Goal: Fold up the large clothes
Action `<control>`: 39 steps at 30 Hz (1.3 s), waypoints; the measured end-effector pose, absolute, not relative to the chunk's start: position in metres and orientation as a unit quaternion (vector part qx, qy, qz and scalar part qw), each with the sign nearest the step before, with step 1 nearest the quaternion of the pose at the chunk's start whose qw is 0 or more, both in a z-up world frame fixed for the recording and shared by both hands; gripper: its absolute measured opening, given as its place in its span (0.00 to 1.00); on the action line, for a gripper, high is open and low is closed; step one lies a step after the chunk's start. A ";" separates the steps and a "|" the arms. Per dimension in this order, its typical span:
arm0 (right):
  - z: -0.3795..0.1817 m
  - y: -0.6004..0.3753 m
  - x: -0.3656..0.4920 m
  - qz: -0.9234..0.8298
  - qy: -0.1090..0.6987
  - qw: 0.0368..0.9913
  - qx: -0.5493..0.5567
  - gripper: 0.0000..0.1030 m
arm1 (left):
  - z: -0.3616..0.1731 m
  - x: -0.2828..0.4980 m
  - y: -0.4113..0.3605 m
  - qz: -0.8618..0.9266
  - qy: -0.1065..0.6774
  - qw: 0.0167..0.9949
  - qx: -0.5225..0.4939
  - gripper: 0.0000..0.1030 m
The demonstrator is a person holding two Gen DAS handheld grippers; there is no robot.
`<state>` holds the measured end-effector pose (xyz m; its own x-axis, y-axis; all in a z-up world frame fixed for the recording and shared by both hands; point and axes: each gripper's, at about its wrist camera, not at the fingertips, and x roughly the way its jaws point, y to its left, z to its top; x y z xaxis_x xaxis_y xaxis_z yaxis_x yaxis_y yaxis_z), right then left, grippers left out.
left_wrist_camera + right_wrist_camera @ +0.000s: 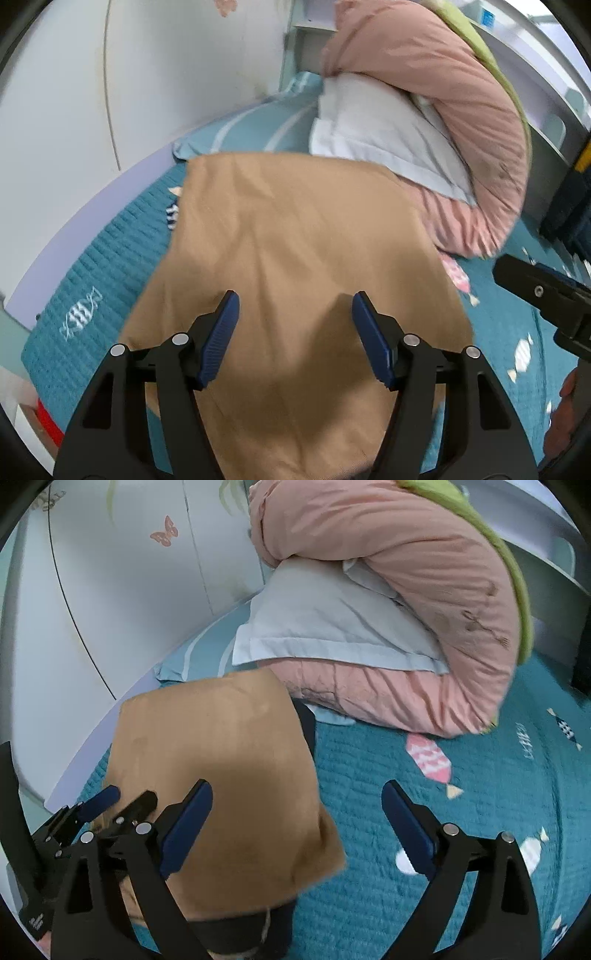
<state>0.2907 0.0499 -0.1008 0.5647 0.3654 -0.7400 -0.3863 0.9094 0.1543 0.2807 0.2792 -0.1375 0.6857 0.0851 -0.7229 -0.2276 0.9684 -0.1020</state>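
A tan garment (291, 266) lies folded into a rough rectangle on the teal quilted bed (103, 266). My left gripper (295, 302) is open and empty, hovering over the garment's near half. In the right wrist view the same tan garment (229, 768) lies at the left, with a dark layer showing under its near edge. My right gripper (297, 794) is open and empty, over the garment's right edge and the teal bed (388, 760). The left gripper also shows in the right wrist view (122, 797) at the far left, and part of the right gripper's body (546, 295) shows in the left wrist view.
A pink duvet (388, 554) with a green edge is piled over a pale blue-white pillow (325, 620) at the head of the bed. A white wall panel (122, 590) with a butterfly sticker runs along the left. Shelving (554, 110) stands at the right.
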 end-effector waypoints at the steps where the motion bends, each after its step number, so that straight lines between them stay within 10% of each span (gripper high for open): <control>1: -0.101 0.047 0.287 0.213 0.415 0.885 -0.012 0.89 | -0.138 0.273 0.271 0.085 0.389 0.913 -0.089 0.63; 39: -0.108 -0.144 0.015 0.095 0.247 0.964 -0.003 0.93 | -0.122 0.021 0.080 0.112 0.279 0.954 0.004 0.76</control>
<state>0.0151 -0.1436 -0.1085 0.8602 0.1819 -0.4763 -0.1845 0.9819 0.0419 0.0207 0.0804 -0.1221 0.8188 0.2164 -0.5317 -0.2119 0.9748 0.0705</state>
